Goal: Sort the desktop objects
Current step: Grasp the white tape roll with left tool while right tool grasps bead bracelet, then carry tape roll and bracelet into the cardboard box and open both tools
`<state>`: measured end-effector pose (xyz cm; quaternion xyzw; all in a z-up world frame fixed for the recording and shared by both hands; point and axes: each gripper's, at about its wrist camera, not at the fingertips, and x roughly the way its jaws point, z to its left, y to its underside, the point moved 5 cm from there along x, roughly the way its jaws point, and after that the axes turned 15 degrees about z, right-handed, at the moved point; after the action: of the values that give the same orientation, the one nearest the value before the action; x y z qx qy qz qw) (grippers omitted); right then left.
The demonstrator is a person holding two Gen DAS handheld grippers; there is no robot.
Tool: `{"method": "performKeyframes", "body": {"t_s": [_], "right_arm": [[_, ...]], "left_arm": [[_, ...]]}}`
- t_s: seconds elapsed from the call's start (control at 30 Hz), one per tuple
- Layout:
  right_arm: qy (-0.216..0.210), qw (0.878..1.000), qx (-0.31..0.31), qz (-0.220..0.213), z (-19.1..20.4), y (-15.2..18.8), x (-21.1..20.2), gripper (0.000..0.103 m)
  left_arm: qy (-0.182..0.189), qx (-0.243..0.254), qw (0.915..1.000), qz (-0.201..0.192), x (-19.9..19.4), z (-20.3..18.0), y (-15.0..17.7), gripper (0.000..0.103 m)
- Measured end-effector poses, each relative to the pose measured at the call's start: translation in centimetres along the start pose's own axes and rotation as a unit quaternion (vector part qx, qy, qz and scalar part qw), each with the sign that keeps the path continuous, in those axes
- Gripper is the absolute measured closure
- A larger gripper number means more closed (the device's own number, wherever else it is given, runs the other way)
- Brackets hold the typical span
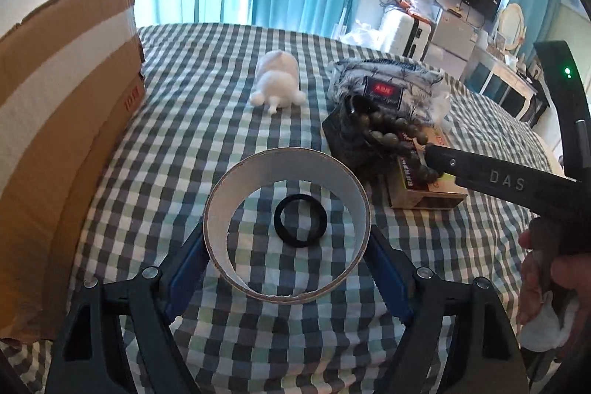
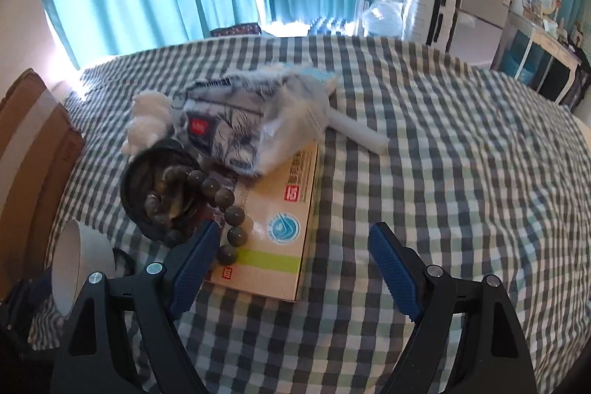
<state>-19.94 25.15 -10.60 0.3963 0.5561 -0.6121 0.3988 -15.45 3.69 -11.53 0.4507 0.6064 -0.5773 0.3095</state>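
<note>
Both grippers, left gripper and right gripper, had black frames, silver screws and ribbed blue pads. The right one's body read "DAS", green light far right.

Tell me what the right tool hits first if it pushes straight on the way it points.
Probably the flat cardboard box: it lies just ahead of the open right tool, nearer its left finger. That finger is already beside the bead bracelet, so beads might be brushed first; depth is unclear.
</note>
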Motion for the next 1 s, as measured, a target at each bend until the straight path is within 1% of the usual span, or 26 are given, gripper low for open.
{"method": "performKeyframes", "body": {"t_s": [0.03, 0.1, 0.13, 0.2, 0.27, 0.3, 0.33, 0.37, 0.53, 0.67, 0.77, 1.0], "right_arm": [[-0.006, 1.000, 0.005, 0.003, -0.2, 0.1, 0.1, 0.024], [-0.024, 1.000, 0.016, 0.010, -0.8, 0.1, 0.2, 0.040], [-0.036, 0.999, 0.021, 0.013, -0.9, 0.2, 0.2, 0.045], [-0.063, 0.997, 0.032, 0.017, -1.2, 0.6, 0.3, 0.067], [-0.079, 0.996, 0.039, 0.017, -1.5, 0.9, 0.1, 0.075], [-0.078, 0.996, 0.040, 0.015, -1.6, 1.0, 0.0, 0.083], [-0.078, 0.996, 0.040, 0.012, -1.8, 1.1, -0.3, 0.089], [-0.077, 0.996, 0.040, 0.010, -2.1, 1.3, -0.6, 0.091], [-0.092, 0.994, 0.057, 0.006, -3.3, 2.4, -1.5, 0.091], [-0.095, 0.994, 0.054, -0.012, -3.1, 3.0, -2.8, 0.091], [-0.094, 0.994, 0.048, -0.018, -2.5, 3.3, -3.8, 0.091], [-0.076, 0.995, 0.016, -0.065, -0.7, 4.5, -8.4, 0.091]], "left_arm": [[0.002, -0.002, 1.0000, 0.002, 0.0, 0.0, 0.0, 0.020], [0.004, -0.005, 1.0000, 0.003, 0.0, 0.1, 0.0, 0.020], [0.006, -0.007, 1.0000, 0.004, 0.0, 0.2, 0.1, 0.020], [0.006, -0.011, 0.9999, 0.003, 0.0, 0.3, 0.1, 0.020], [0.009, -0.016, 0.9998, 0.003, -0.1, 0.6, 0.0, 0.020], [0.008, -0.019, 0.9998, 0.001, -0.2, 0.7, 0.0, 0.020], [0.008, -0.021, 0.9997, 0.000, -0.2, 0.8, 0.0, 0.020], [0.009, -0.022, 0.9997, -0.001, -0.2, 0.9, 0.0, 0.020], [0.008, -0.029, 0.9995, -0.005, -0.4, 1.4, 0.0, 0.020], [0.007, -0.034, 0.9993, -0.010, -0.8, 1.7, 0.0, 0.020], [0.005, -0.037, 0.9992, -0.015, -1.4, 1.9, 0.1, 0.020], [0.017, -0.037, 0.9986, -0.035, -4.3, 1.3, 0.4, 0.020]]}}
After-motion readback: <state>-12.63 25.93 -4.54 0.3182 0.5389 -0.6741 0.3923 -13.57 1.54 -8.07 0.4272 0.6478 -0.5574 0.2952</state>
